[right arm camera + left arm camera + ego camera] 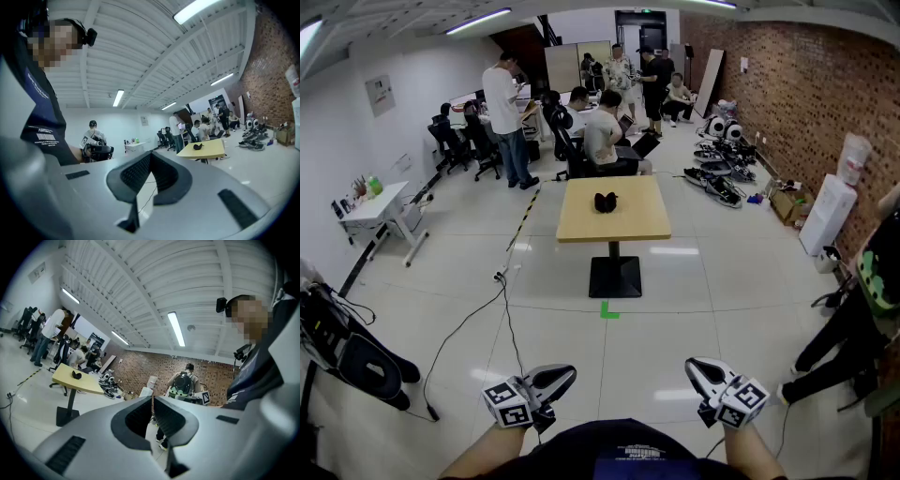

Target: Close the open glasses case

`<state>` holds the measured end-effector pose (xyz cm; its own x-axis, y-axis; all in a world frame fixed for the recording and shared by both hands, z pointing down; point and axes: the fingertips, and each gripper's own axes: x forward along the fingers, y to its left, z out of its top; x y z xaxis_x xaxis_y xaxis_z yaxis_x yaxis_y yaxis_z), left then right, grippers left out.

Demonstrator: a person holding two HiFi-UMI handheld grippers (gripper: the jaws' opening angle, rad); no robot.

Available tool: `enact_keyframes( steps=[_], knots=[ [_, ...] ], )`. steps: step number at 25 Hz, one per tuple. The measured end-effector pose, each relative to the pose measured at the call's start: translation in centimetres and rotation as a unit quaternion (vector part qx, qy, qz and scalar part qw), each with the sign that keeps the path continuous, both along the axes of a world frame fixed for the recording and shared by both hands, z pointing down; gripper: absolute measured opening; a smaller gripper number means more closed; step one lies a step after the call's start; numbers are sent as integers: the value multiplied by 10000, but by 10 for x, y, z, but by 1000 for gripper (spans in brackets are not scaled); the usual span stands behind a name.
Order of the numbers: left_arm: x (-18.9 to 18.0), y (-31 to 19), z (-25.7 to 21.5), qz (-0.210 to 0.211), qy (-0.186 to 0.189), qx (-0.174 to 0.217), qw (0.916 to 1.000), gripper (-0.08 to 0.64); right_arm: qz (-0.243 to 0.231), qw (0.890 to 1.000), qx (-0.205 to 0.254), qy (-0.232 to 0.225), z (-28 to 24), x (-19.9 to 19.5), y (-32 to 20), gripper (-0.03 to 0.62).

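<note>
Glasses case (pixel 606 201) is lying open, showing as a small dark two-lobed shape near the middle of the tan tabletop (pixel 581 225) at the centre of the head view, well apart from both grippers. The tabletop is standing on a single dark post (pixel 613 249) with a square base on the pale tiled floor (pixel 675 309).

The left gripper (pixel 565 374) is hovering at the lower left of the frame with its jaws pressed together and nothing between them. Its own view is showing the two ribbed pads meeting at a thin seam, with the case far off toward the left on the tabletop. The right gripper (pixel 694 366) is hovering at the lower right, its jaws likewise drawn together and empty. Both are sitting close in front of the person's dark shirt (pixel 628 450).

A green tape mark (pixel 609 310) is lying on the floor just below the base. A black cable (pixel 502 309) is trailing across the floor at the left. People (pixel 602 136) are sitting and standing around desks in the upper part of the frame, and a brick wall (pixel 769 84) is running along the right side.
</note>
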<state>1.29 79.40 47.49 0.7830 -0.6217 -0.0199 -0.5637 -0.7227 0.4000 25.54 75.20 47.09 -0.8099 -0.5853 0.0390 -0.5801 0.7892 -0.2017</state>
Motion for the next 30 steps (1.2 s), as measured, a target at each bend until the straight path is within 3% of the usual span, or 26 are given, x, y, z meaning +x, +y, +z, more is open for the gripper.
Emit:
enact_keyframes(
  steps=[11, 23, 30],
  knots=[
    [-45, -76, 2, 131, 151, -2, 9998, 18, 90, 9999, -30, 119, 1, -44, -71, -12],
    [-181, -236, -8, 454, 174, 106, 9988, 18, 557, 9983, 44, 185, -24, -162, -218, -12],
    [-211, -310, 6, 384, 174, -41, 9991, 18, 627, 9977, -91, 250, -17, -183, -297, -12]
  ],
)
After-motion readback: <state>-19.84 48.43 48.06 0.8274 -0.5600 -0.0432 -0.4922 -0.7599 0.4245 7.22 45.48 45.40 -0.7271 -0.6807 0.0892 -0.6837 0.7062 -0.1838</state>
